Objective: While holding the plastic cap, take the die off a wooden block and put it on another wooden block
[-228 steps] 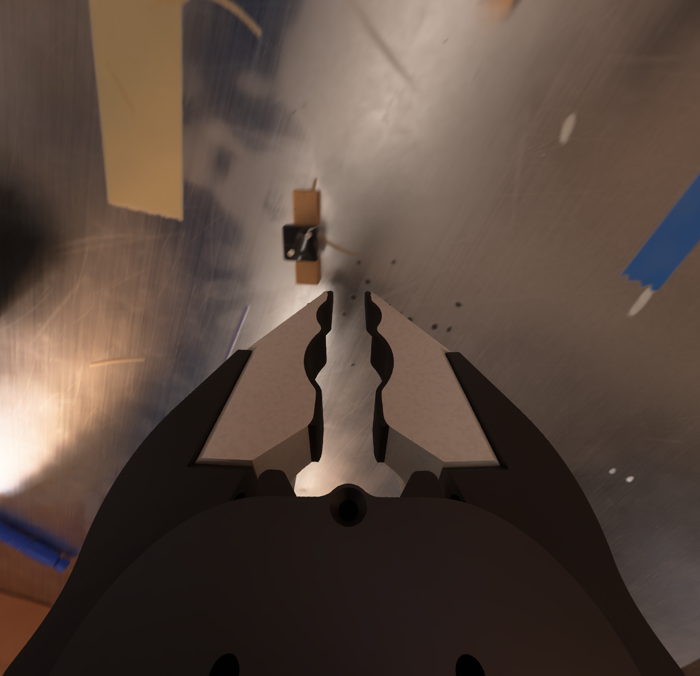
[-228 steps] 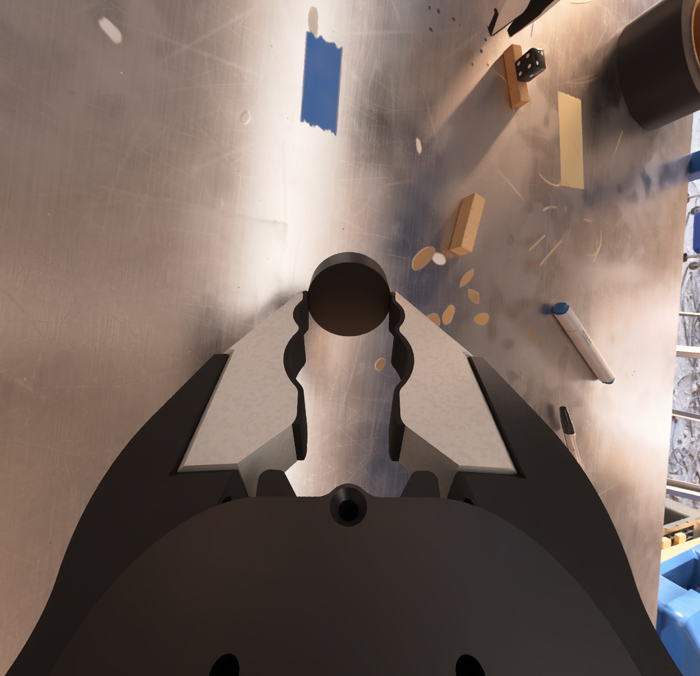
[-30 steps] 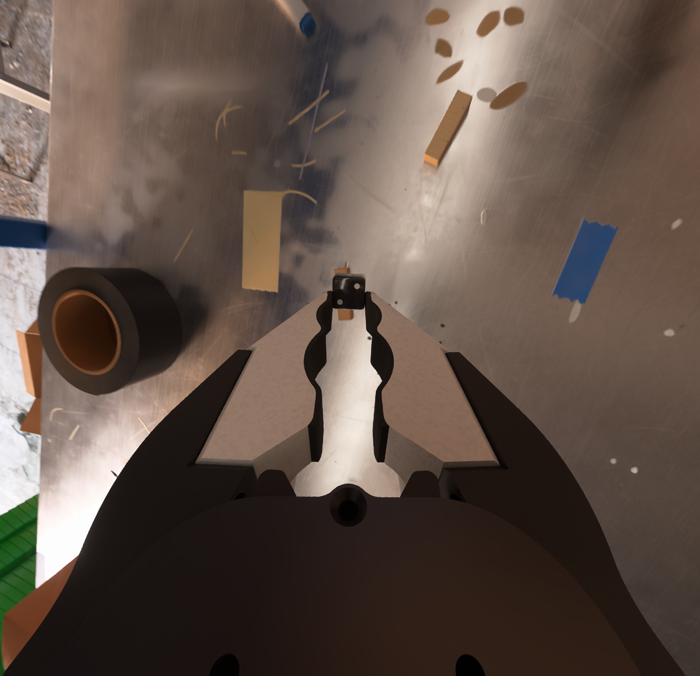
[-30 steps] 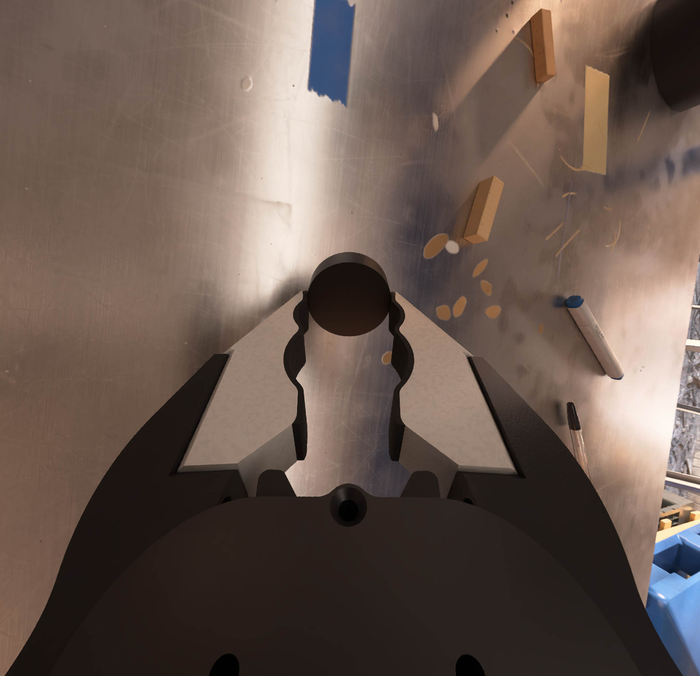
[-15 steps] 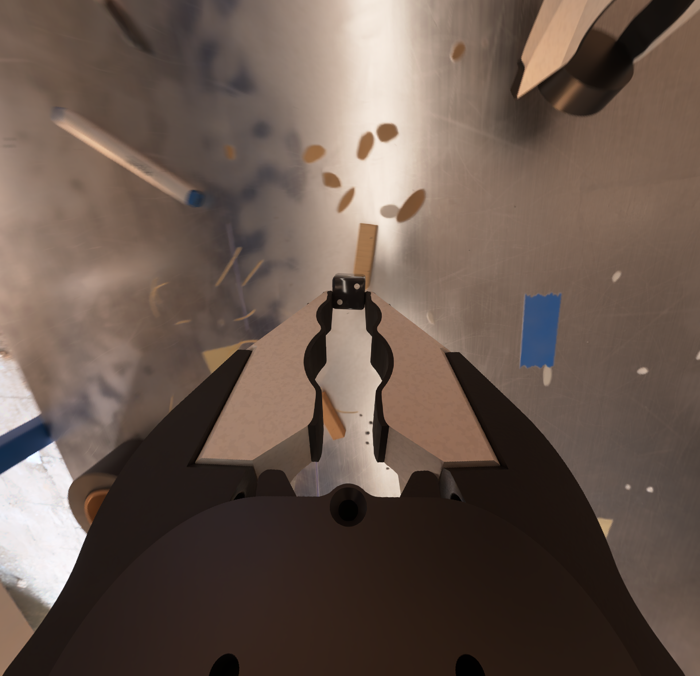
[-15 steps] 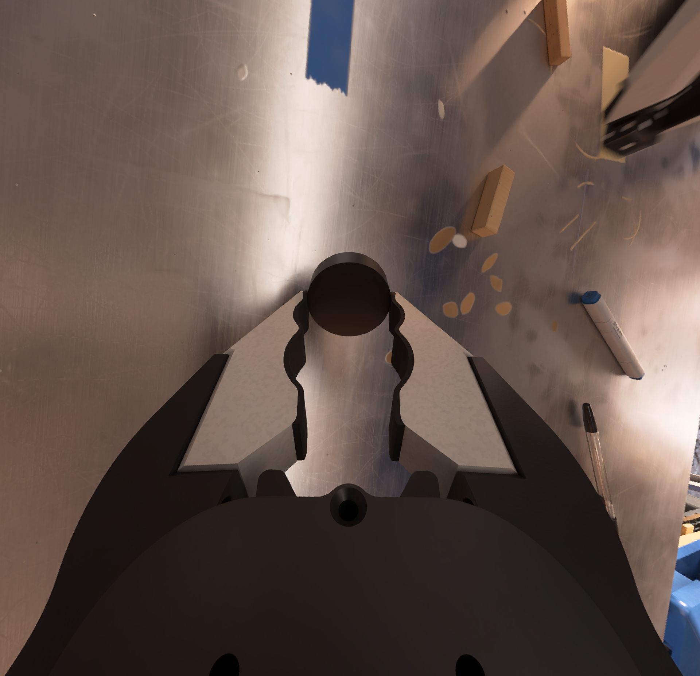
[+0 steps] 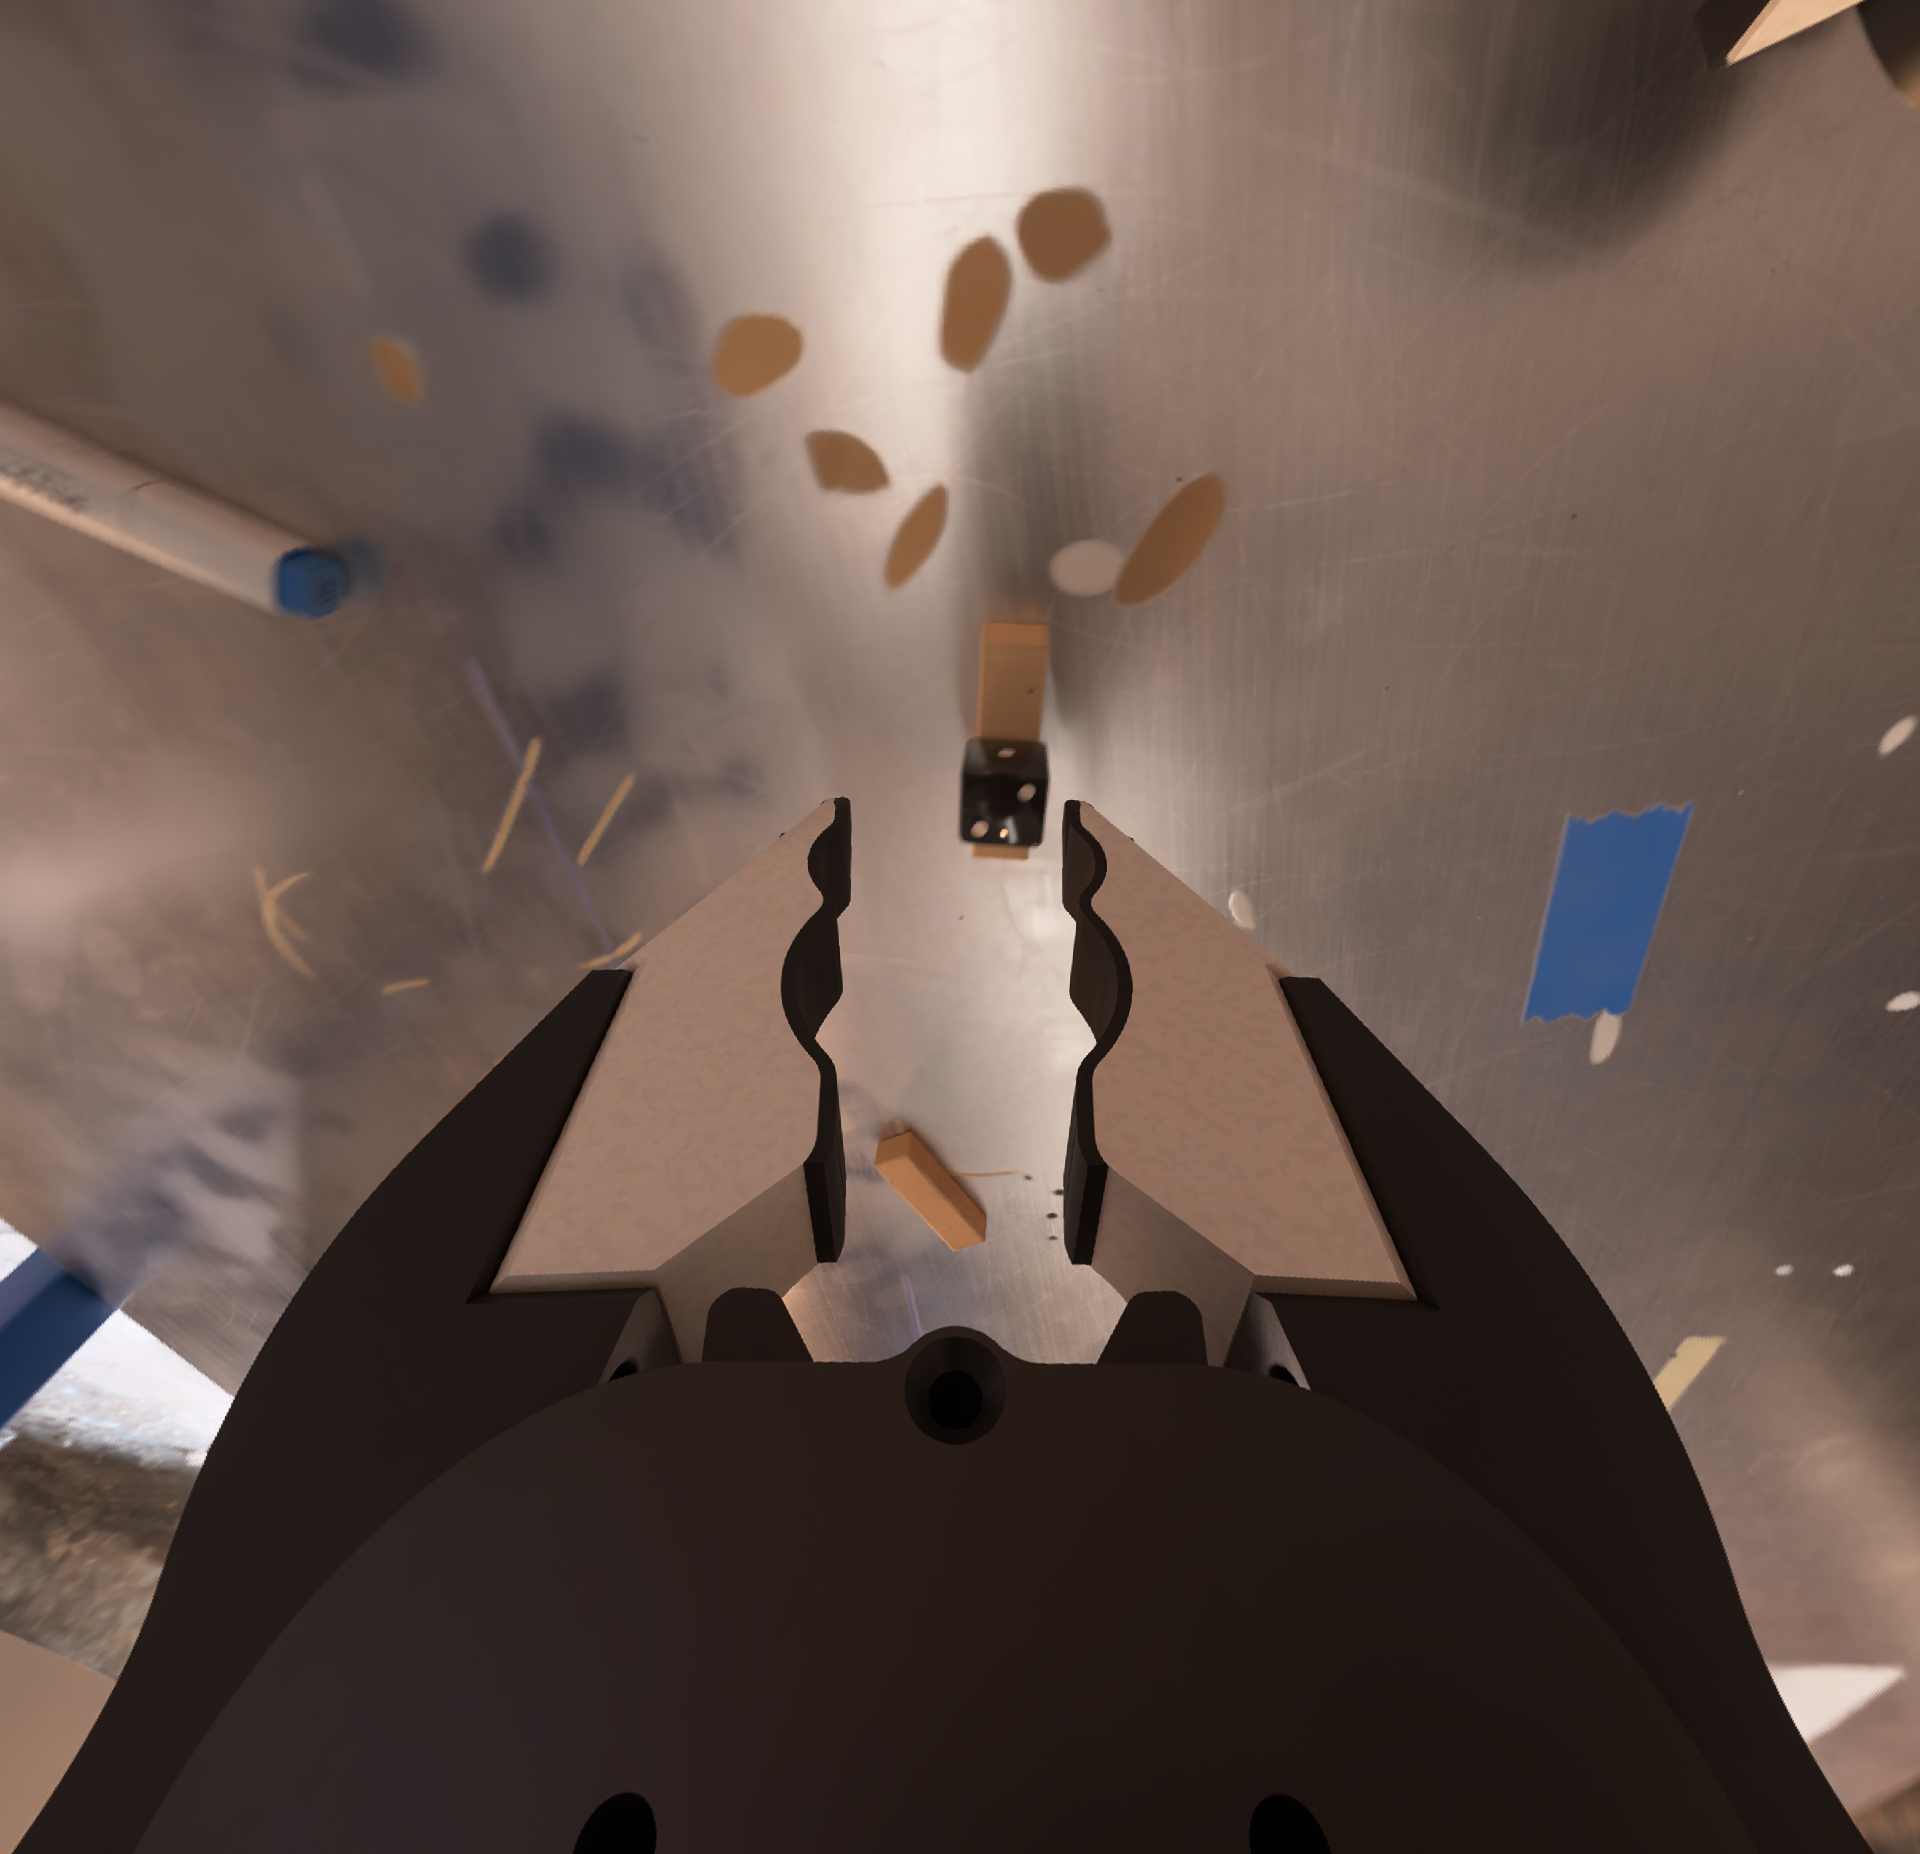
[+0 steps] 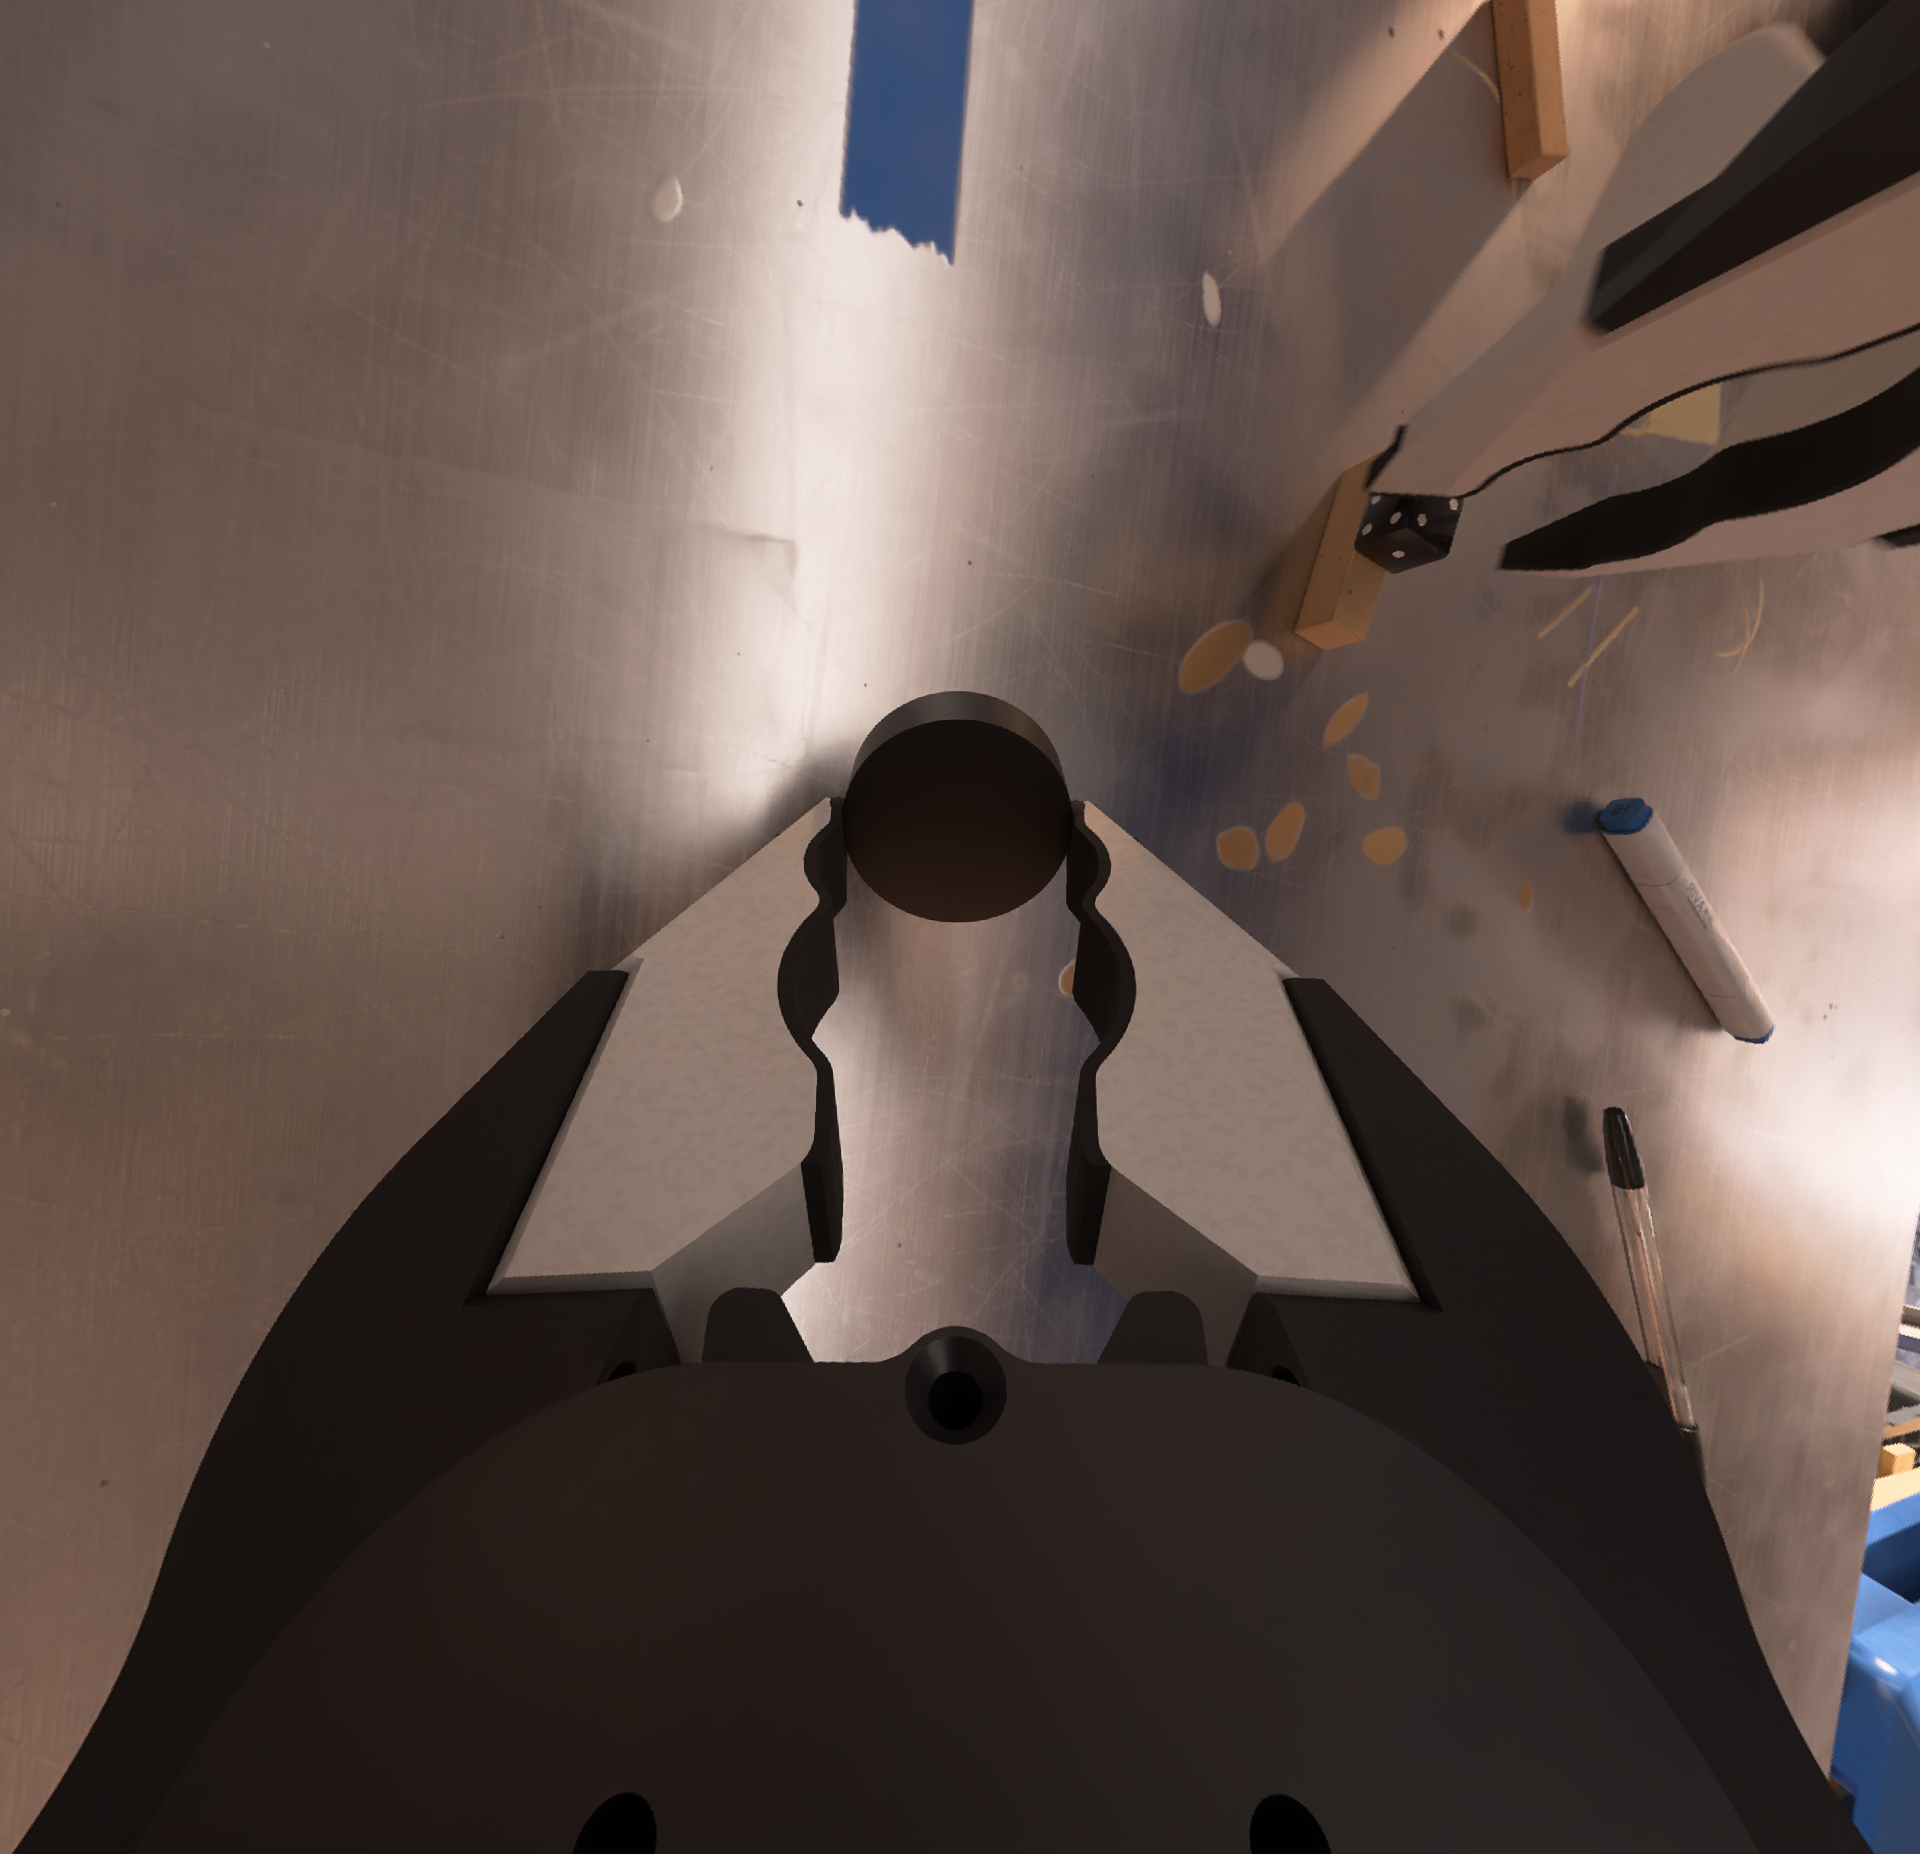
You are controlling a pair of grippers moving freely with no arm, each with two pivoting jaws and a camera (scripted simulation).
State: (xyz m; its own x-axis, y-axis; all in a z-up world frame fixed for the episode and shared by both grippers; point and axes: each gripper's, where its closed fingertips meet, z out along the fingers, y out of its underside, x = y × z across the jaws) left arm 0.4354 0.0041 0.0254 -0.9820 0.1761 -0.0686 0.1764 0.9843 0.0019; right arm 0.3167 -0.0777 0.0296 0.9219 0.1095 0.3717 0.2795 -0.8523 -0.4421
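My left gripper [image 7: 956, 828] is open, its jaws wide apart. The black die [image 7: 1003, 802] sits just past its fingertips on the near end of a wooden block [image 7: 1010, 682], free of the fingers. The other wooden block [image 7: 930, 1189] lies bare on the metal table, seen between the fingers. In the right wrist view the die [image 8: 1408, 535] rests on the block [image 8: 1340, 568] with the left gripper [image 8: 1455, 511] around it; the bare block [image 8: 1527, 69] lies farther off. My right gripper [image 8: 956, 828] is shut on the dark round plastic cap [image 8: 956, 817].
Blue tape strip [image 7: 1605, 911] [image 8: 909, 90], a white marker with a blue cap [image 7: 156, 516] [image 8: 1683, 931], a black pen [image 8: 1642, 1254] and several wood chips [image 7: 977, 298] [image 8: 1257, 838] lie on the table. The table edge and a blue bin [image 8: 1891, 1648] are at the right.
The left gripper carried the die from the first block over to the second one, lowered and opened; the die now rests there. The right gripper still holds the cap.
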